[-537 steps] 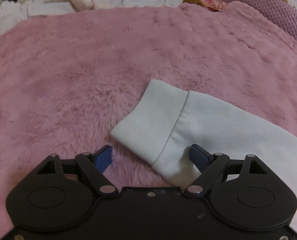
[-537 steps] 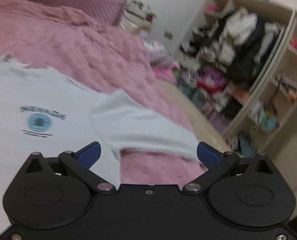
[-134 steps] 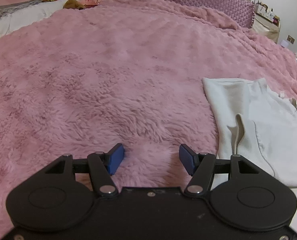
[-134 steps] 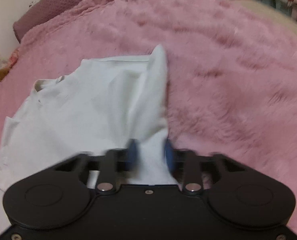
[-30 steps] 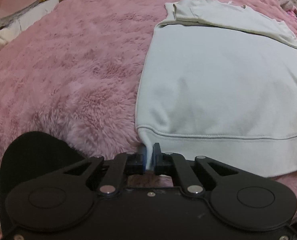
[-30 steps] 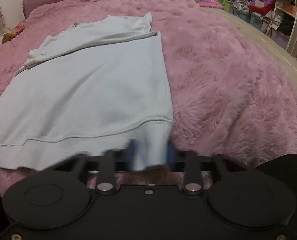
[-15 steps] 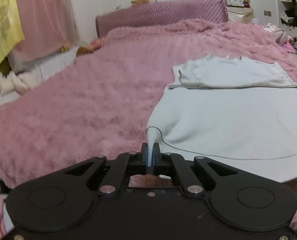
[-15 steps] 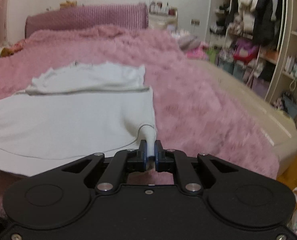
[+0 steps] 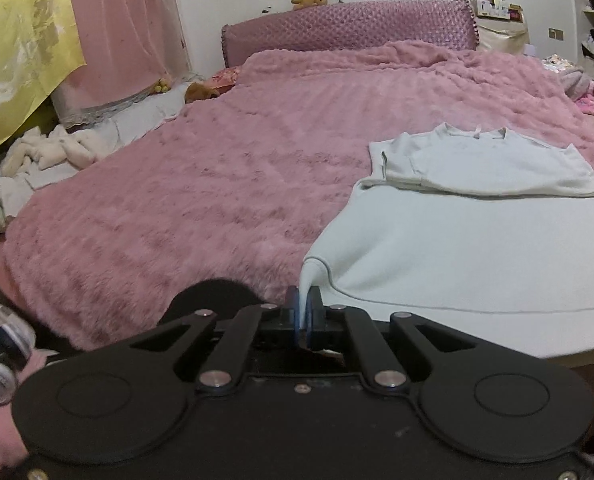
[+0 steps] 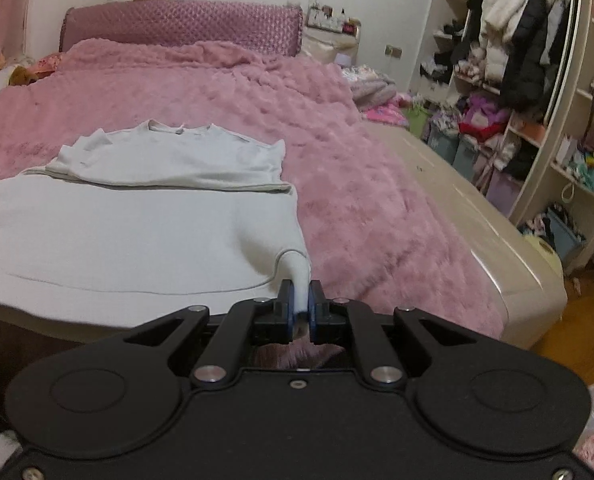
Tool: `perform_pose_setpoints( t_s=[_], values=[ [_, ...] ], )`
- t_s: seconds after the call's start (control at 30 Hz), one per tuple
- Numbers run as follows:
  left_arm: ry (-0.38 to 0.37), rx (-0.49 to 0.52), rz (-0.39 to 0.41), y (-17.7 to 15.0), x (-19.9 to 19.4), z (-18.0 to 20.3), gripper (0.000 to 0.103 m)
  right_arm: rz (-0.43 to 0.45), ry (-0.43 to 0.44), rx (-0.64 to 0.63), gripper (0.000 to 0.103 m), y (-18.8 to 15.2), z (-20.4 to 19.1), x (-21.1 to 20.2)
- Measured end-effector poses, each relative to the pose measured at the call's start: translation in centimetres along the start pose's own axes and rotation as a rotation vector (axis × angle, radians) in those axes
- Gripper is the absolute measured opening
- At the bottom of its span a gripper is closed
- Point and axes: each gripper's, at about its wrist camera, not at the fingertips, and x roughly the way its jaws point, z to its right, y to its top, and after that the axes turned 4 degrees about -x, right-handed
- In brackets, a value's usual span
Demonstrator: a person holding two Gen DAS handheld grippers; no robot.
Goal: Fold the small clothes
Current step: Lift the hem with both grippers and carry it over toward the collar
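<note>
- Bed point(image 9: 217, 184) comes first, since it is the biggest thing: a big bed with a fluffy pink blanket, and a purple headboard point(image 9: 349, 26) at its far end.
- Shirt point(image 9: 477, 232) is the pale blue top being folded. It lies on the bed, back side up, at the end far from the headboard, with its neck toward the headboard. Both sleeves are tucked in over its back.
- Bottom edge of the shirt sits at the bed's edge farthest from the headboard. A second ago it lay flat on the blanket. Now both bottom corners are lifted up off the blanket, and both cameras look along the bed toward the headboard.
- Left tool point(image 9: 304, 314) is squeezed tight on the left bottom corner of the shirt. The cloth stands up in a little peak between its blue pads.
- Right tool point(image 10: 302, 312) is squeezed tight on the right bottom corner the same way.
- Lifting both corners means, I think, that the sleeve part is done and the last big fold is starting. The bottom edge would next go up and over toward the neck, closer to the headboard.
- Both corners should travel together, or the fold may come out crooked.
</note>
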Motion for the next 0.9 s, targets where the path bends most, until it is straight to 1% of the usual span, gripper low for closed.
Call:
perform_pose_setpoints(
  t_s=[0.07, 0.13, 0.23, 0.37, 0.47, 0.57, 0.7, 0.83, 0.9],
  values=[
    [0.011, 0.018, 0.017, -0.1, -1.6, -0.3, 0.005, -0.003, 0.005, -0.002, 0.002, 0.0, 0.5, -1.4],
    [0.02, 0.021, 0.027, 0.2, -2.0, -0.4, 0.005, 0.01, 0.01, -0.012, 0.002, 0.1, 0.8, -2.0],
    [0.016, 0.004, 0.038, 0.9, -1.2, 0.1, 0.004, 0.042, 0.023, -0.012, 0.002, 0.4, 1.1, -1.5],
    [0.004, -0.006, 0.096, 2.7, -0.4, 1.0, 0.004, 0.105, 0.041, 0.035, 0.002, 1.7, 1.5, -0.4],
    [0.005, 0.006, 0.149, 4.1, 0.6, 1.9, 0.004, 0.162, 0.028, 0.042, 0.002, 2.7, 0.8, 0.7],
    [-0.013, -0.021, 0.175, 5.7, 1.8, 2.2, 0.004, 0.198, 0.017, 0.059, 0.002, 3.8, 0.3, 1.9],
    [-0.019, -0.047, 0.184, 7.7, 3.6, 2.6, 0.004, 0.231, 0.008, 0.075, 0.002, 5.5, -0.3, 3.3],
    [-0.015, -0.054, 0.211, 9.7, 5.7, 3.0, 0.003, 0.267, 0.004, 0.066, 0.002, 6.8, -0.7, 4.7],
    [-0.023, -0.06, 0.198, 10.7, 7.3, 3.2, 0.003, 0.277, 0.001, 0.058, 0.002, 7.6, -1.0, 5.9]
  ],
)
